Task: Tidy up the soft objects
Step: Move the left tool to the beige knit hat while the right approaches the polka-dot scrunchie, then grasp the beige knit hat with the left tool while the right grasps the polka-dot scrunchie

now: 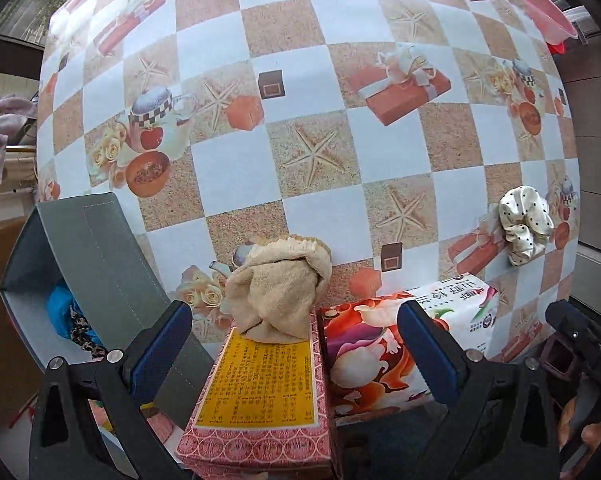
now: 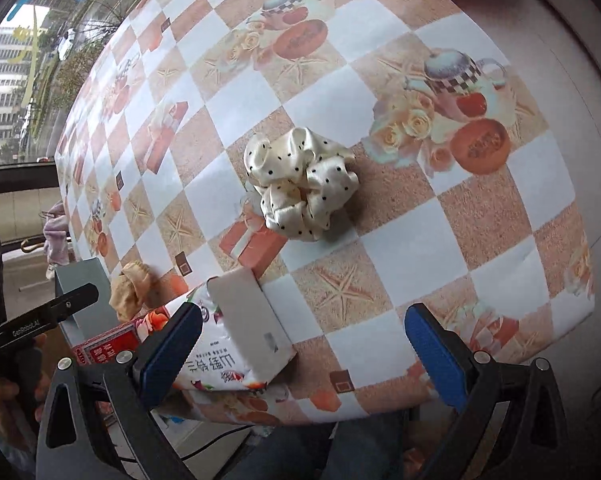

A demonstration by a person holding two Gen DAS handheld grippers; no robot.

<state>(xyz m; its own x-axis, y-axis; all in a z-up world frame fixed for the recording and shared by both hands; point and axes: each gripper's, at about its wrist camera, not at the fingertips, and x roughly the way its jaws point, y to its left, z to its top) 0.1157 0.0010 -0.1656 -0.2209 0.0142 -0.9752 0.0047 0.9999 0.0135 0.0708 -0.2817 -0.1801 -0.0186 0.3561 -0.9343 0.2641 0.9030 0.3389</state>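
Left tool (image 1: pixel 296 344): fingers spread, empty, above a red-and-yellow box (image 1: pixel 256 396) bearing a bunched beige towel (image 1: pixel 280 284). Right tool (image 2: pixel 304 352): fingers spread, empty, near a tissue pack (image 2: pixel 236 344). Cream polka-dot scrunchie (image 2: pixel 300 186): on the checkered counter (image 2: pixel 480 272), apart from both. Grey bin (image 1: pixel 100 264): at the counter's left edge, holding blue fabric.

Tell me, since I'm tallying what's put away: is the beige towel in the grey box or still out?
Out. The beige towel sits bunched on the red-and-yellow packet, beside the grey box, not inside it.
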